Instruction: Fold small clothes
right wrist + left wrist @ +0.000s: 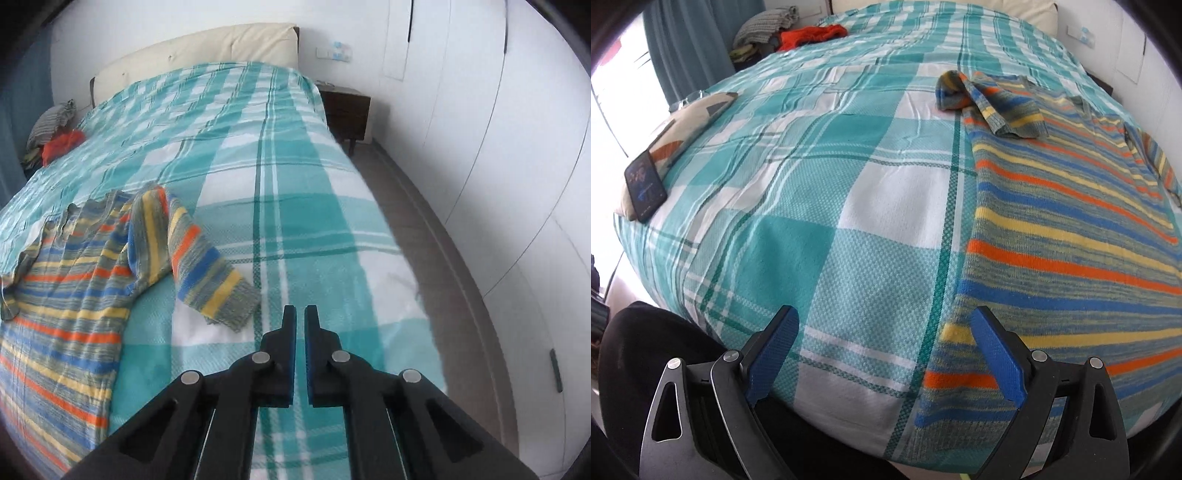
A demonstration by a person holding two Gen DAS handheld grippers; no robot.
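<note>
A knitted striped sweater [1071,229] in orange, blue, yellow and grey lies flat on a woven teal-and-white checked bedspread [820,206], one sleeve [207,266] folded outward. The left gripper [884,350] hangs open over its hem corner; the right gripper [300,325] is closed and empty. A phone [645,186] leans against a cushion [687,122].

No text, label or number can be read on anything here.
</note>
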